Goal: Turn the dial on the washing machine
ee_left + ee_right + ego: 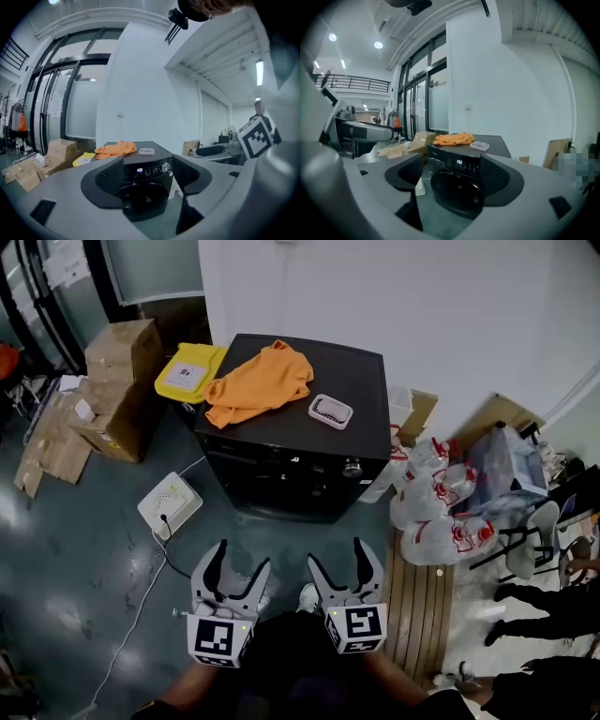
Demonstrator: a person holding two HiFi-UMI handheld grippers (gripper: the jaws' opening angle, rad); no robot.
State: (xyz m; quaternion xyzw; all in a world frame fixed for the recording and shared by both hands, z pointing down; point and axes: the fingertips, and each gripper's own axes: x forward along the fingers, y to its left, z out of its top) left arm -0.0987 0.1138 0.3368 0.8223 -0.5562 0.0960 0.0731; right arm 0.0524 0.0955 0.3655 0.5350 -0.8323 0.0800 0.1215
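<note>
A black front-loading washing machine [291, 442] stands against the white wall, a stretch of floor ahead of me. Its silver dial [352, 468] sits at the right end of the control panel; in the left gripper view the dial [165, 167] shows beside the lit display. The right gripper view shows the display, but the dial is behind a jaw. My left gripper [242, 557] and right gripper [337, 554] are held side by side low in the head view, both open and empty, well short of the machine. The left gripper [146, 183] and right gripper [452, 180] frame the machine between their jaws.
An orange cloth [258, 382] and a small white tray [330, 411] lie on the machine's top. Cardboard boxes [117, 390] and a yellow package [187, 371] stand left of it, a white box [170, 503] with a cable on the floor. Plastic bags [441, 502] and wooden boards [417, 606] are at the right.
</note>
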